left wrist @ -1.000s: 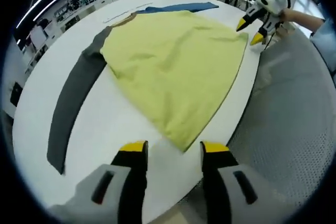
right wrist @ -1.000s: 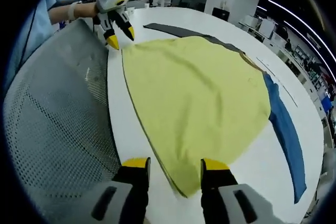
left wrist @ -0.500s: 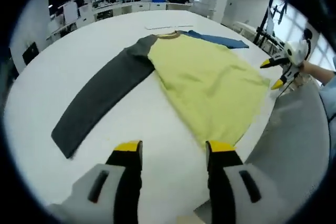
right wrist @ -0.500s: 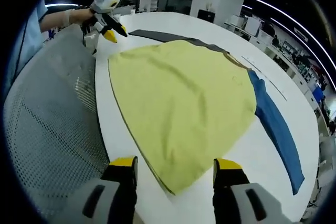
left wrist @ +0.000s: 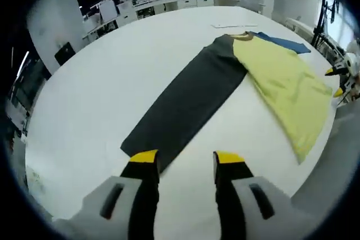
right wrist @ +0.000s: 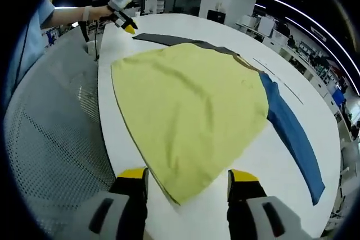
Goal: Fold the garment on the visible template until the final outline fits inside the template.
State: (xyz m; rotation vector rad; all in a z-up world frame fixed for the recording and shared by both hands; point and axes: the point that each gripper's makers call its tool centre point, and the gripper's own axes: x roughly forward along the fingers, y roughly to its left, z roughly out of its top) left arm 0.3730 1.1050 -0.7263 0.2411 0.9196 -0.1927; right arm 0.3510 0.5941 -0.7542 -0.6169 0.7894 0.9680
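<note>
Grey sleeve (left wrist: 185, 102) stretched flat across the white table (left wrist: 84, 111) in the left gripper view, cuff just ahead of the left gripper (left wrist: 181, 158), fingers apart, likely lined up to pinch it for a fold. Right gripper view: yellow garment body (right wrist: 188, 105) spread along the table's near edge, hem corner between the parted fingers of the right gripper (right wrist: 188, 177), blue sleeve (right wrist: 292, 133) splayed towards the far side.

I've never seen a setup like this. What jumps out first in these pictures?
A big yellow-green shirt lies spread flat on a white table, with one dark grey sleeve stretched out on one side and a blue sleeve on the other. Yellow-tipped jaws of the left hand-held gripper stand open by the grey cuff, and those of the right hand-held gripper stand open at the shirt's hem.
</note>
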